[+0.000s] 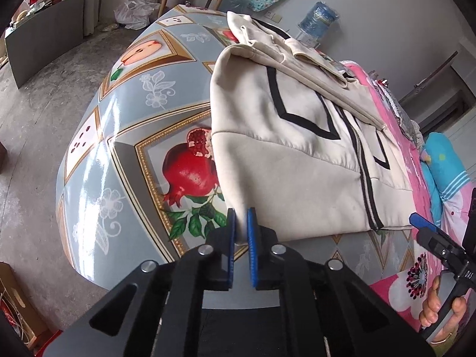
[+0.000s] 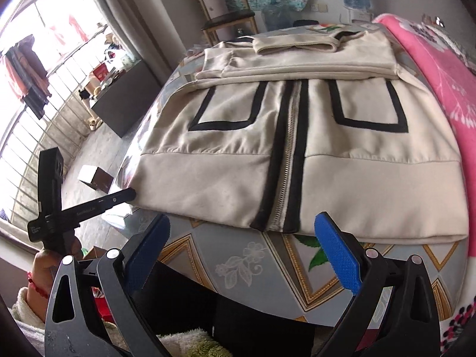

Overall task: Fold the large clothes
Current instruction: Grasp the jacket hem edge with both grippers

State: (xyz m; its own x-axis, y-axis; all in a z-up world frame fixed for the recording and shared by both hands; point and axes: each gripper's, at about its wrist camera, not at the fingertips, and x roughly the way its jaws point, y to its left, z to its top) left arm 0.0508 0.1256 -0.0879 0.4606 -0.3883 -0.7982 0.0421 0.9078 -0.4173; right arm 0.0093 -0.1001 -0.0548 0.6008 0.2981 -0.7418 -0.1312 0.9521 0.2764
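Note:
A cream zip jacket (image 1: pixel 285 148) with black trim lies flat on the table, sleeves folded across its upper part; it also shows in the right wrist view (image 2: pixel 297 154). My left gripper (image 1: pixel 241 217) is shut on the jacket's near left hem corner, with cloth pinched between the blue pads. In the right wrist view it reaches the same corner (image 2: pixel 131 193). My right gripper (image 2: pixel 244 232) is open and empty, just in front of the hem near the zipper (image 2: pixel 285 160). It also shows at the right edge of the left wrist view (image 1: pixel 416 220).
The table (image 1: pixel 119 148) has a glossy fruit-print cover (image 2: pixel 238 267). A pink floral blanket (image 2: pixel 440 83) lies along its right side. A wooden chair (image 2: pixel 229 15), a water jug (image 1: pixel 319 17) and a grey cabinet (image 2: pixel 125 101) stand beyond. Concrete floor lies to the left.

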